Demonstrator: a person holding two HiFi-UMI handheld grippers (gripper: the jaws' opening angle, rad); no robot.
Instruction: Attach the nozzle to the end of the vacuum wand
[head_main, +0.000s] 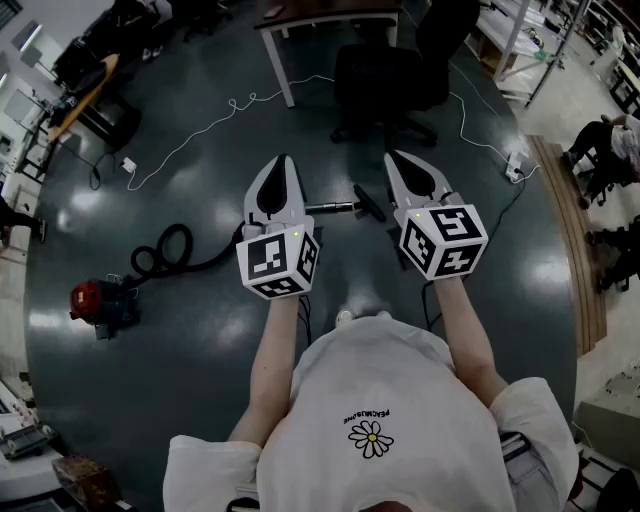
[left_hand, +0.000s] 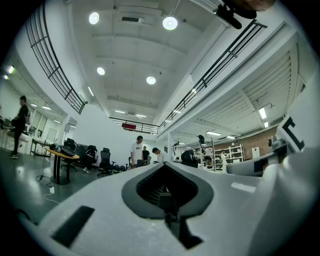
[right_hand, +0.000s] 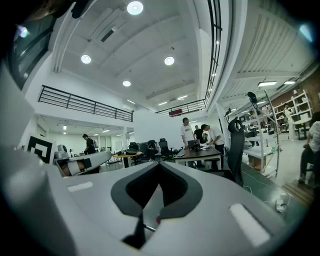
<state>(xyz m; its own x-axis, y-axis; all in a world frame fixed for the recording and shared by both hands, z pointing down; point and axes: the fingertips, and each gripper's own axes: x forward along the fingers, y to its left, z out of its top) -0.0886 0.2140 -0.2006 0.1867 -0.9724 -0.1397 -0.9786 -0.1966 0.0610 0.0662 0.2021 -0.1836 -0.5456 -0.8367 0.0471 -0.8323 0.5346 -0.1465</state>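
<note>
Wand: slim silver metal vacuum wand (head_main: 335, 207) lies flat on the dark floor, long axis left to right, past the gripper tips.
Nozzle: black nozzle (head_main: 370, 203) at the wand's right end; whether they are joined is unclear.
Left gripper (head_main: 283, 162): jaws together, empty.
Right gripper (head_main: 396, 157): jaws together, empty.
Around: black hose (head_main: 165, 250) coils left to a red canister vacuum (head_main: 95, 300); black office chair (head_main: 385, 85) beyond.

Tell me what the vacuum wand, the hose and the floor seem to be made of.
Wand: likely metal, a pale tube with a bright sheen.
Hose: probably flexible plastic or rubber, matte black, lying in a loop.
Floor: a hard, glossy coating, perhaps epoxy or polished concrete; it mirrors the ceiling lights.
</note>
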